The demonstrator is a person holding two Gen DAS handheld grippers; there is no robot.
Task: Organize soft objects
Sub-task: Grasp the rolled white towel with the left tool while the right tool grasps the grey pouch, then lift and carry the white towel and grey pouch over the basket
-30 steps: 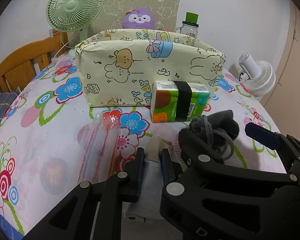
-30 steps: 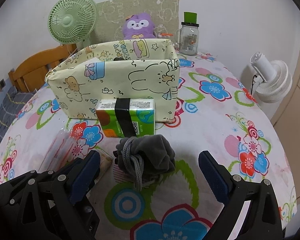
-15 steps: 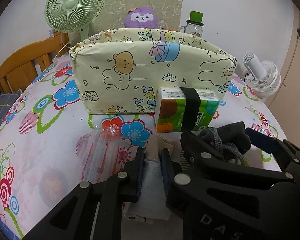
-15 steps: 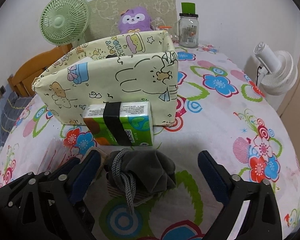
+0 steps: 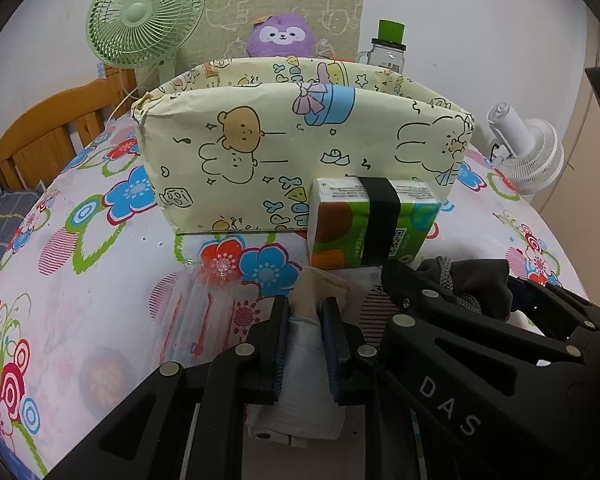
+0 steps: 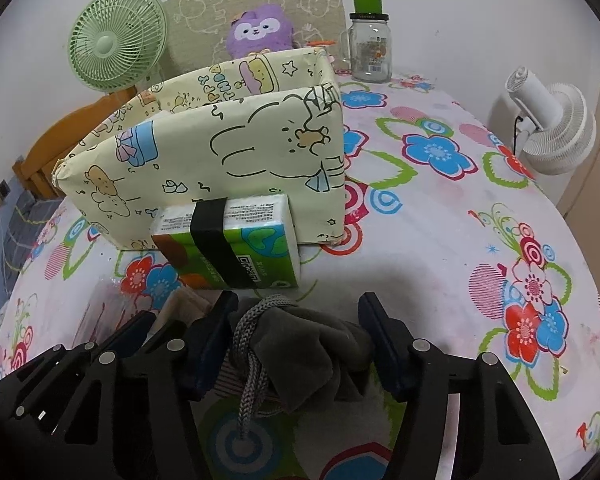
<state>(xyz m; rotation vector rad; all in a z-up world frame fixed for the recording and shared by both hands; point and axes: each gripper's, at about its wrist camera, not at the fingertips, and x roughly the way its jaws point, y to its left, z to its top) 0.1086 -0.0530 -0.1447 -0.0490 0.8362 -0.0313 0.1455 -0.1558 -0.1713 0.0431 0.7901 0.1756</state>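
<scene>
Left wrist view: the left gripper (image 5: 305,312) is clenched on a pale rolled cloth (image 5: 300,368), which sits squeezed between its two blue pads and sticks out a little past the fingertips, its beige end pointing toward the tissue pack (image 5: 370,222). The cloth's lower part lies on the floral tablecloth (image 5: 80,300). Beside it on the left lies a clear plastic bag (image 5: 196,320).

In the right wrist view, the right gripper (image 6: 298,308) is spread wide, its fingers on either side of a dark grey bundle (image 6: 304,344) with a knitted grey cord; the left finger looks close against the bundle, while whether the right pad touches it I cannot tell. The bundle rests on the tablecloth just in front of the tissue pack, which leans against the cartoon-print fabric box (image 6: 220,152). Behind the box stand a green fan (image 6: 114,42), a purple plush (image 6: 260,30) and a glass jar (image 6: 370,48).
</scene>
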